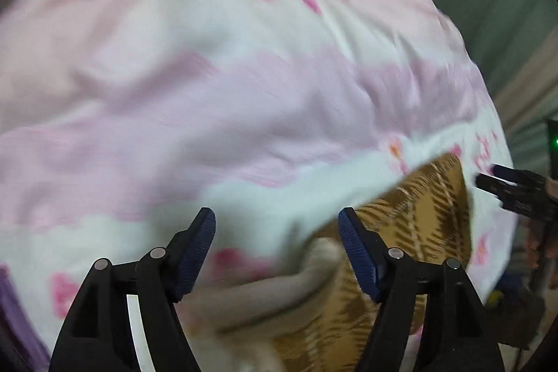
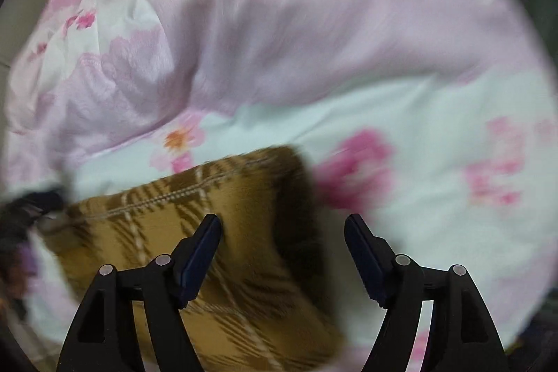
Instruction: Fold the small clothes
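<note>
Two open claws (image 1: 277,250) (image 2: 283,255), one plaid garment (image 2: 216,215)

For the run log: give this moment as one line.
left gripper: open, empty | right gripper: open, empty | brown plaid fabric garment: lying on pink floral bedsheet | frames motion-blurred

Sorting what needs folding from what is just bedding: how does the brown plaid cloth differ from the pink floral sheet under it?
The brown plaid cloth is tan with dark and pale checks; the pink floral sheet is white with pink and lilac flowers. The plaid cloth is the smaller piece, lying on top; the sheet spreads across nearly the whole view. The plaid looks fuzzy, the sheet smooth, though blur limits this. Both are soft fabric, neither gripped.
</note>
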{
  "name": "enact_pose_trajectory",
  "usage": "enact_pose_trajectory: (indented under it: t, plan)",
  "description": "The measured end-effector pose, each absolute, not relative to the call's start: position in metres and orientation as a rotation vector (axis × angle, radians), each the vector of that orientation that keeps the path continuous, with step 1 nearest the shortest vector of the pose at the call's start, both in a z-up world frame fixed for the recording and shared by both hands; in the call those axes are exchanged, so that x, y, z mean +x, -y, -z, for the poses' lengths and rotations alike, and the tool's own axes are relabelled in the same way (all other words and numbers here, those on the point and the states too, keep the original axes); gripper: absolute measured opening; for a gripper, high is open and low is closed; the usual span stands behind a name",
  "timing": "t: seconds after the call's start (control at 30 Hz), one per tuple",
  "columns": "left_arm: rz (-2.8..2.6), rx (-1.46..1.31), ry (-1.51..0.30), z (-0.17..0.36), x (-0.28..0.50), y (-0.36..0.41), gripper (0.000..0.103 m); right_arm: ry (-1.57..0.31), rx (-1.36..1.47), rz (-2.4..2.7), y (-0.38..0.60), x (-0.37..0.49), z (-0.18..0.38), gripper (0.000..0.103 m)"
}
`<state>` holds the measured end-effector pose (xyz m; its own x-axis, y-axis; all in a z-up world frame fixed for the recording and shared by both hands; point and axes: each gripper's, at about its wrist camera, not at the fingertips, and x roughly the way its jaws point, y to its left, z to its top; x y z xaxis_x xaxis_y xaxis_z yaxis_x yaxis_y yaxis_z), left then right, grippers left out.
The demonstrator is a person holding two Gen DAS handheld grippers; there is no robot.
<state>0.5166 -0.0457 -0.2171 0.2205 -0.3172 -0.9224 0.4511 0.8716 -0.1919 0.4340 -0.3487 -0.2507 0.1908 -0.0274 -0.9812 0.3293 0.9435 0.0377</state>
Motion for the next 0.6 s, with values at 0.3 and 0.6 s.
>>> enact_pose_trajectory:
  t: [0.3,0.6]
  plan:
    - [0.521,-0.001,-1.331,0.248,0.434,-0.033,0.076,-1.318,0.152,0.085,0.264,0.399,0.21,0.075]
    - [0.598,-0.322,-1.299,0.292,0.467,-0.033,0.062,-1.435,0.105,0.007,0.204,0.373,0.24,0.075]
